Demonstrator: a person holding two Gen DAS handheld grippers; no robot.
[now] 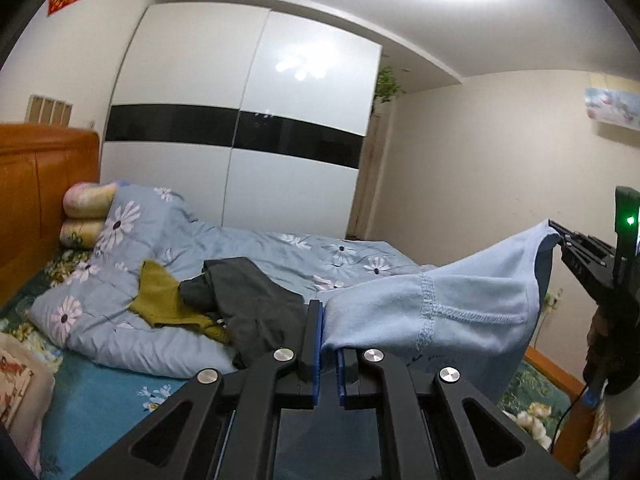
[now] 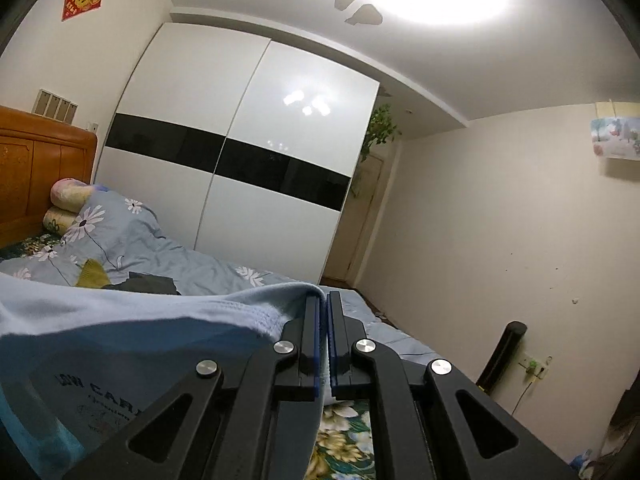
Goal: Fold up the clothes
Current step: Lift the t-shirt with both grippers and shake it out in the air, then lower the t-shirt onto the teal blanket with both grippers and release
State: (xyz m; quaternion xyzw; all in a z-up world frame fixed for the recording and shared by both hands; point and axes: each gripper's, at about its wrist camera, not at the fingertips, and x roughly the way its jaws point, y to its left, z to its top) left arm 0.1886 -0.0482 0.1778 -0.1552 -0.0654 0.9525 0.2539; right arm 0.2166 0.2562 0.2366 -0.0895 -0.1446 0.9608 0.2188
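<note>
— Left wrist view: what did the left gripper hold?
— Light blue T-shirt, pinched at lower centre; right gripper clamped another edge; dark garment lay mid-frame.

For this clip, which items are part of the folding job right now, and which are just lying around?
In the job:
light blue shirt, held up off the bed
left gripper, shut on it
right gripper, shut on it

Lying about:
dark grey garment
olive garment
floral duvet
pillows
</note>
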